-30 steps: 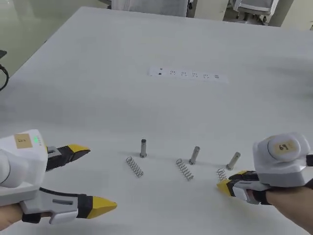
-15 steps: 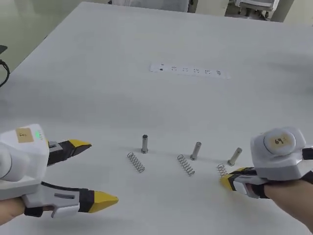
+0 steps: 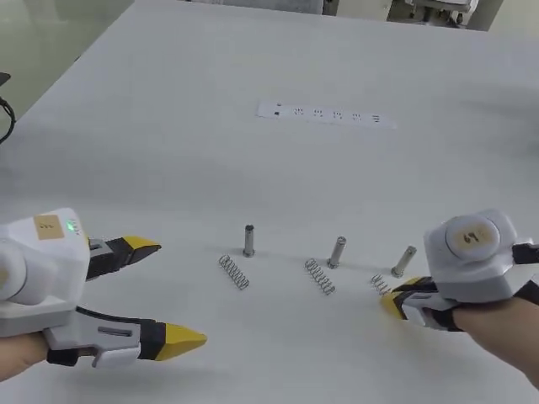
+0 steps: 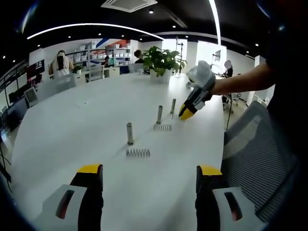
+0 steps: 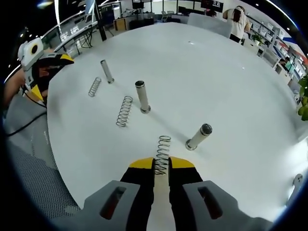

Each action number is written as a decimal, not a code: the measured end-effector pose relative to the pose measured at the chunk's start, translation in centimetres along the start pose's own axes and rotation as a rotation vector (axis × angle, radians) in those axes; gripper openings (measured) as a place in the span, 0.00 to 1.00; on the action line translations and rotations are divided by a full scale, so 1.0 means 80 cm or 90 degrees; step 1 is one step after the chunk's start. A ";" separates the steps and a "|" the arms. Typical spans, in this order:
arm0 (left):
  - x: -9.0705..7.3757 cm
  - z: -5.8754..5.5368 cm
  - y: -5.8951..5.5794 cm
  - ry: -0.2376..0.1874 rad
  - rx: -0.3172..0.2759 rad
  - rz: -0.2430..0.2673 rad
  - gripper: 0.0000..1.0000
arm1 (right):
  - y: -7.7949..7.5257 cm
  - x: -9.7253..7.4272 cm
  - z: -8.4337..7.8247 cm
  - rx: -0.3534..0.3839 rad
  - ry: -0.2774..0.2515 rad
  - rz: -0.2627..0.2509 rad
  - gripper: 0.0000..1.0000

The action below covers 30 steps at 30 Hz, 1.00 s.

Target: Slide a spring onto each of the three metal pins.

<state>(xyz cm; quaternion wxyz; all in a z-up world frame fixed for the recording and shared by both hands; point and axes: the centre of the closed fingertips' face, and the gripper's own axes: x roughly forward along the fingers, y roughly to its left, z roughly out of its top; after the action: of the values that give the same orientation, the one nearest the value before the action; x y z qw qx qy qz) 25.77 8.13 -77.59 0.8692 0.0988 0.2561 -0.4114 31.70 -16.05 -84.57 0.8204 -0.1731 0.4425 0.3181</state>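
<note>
- My right tool [image 5: 161, 163] is clenched on the near end of the third spring [image 5: 163, 146]. The right gripper view has the coil pinched between the yellow tips, while in the head view the tool's body covers that grip.
- That spring lies flat on the desk [image 3: 168, 126], right of the middle pin [image 3: 338, 251] and just beside the right pin [image 3: 405, 260].
- My left tool [image 3: 166, 293] is released, its jaws wide apart with nothing between them. It hovers over the desk well to the left of the middle pin.
- The head view sets the three pins side by side. The left gripper view sees them end on, as a row running away from me, with the left pin [image 3: 248, 239] nearest and my right tool at the far end.
- All three pins stand bare.
- The second spring [image 3: 319, 276] lies just in front of the middle pin. The first spring [image 3: 233, 272] lies further left, by the left pin.
- A white power strip [image 3: 326, 114] lies flat well beyond the middle pin.
- The left gripper view also takes in the room past the desk's far end: a potted plant [image 4: 162, 58], shelving and people. A mesh chair back [image 4: 250, 144] stands on that view's right.
- From the left gripper view the third spring is too small to make out beside my right tool's tip.
</note>
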 end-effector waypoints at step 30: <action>0.001 0.013 -0.021 -0.019 -0.006 -0.042 0.70 | 0.036 -0.039 0.025 -0.141 -0.057 0.080 0.08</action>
<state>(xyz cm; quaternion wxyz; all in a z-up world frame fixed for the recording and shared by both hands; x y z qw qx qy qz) 24.92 6.61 -76.72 0.8595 0.0801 0.2481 -0.4397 29.70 -13.97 -80.86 0.7938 -0.2202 0.3775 0.4230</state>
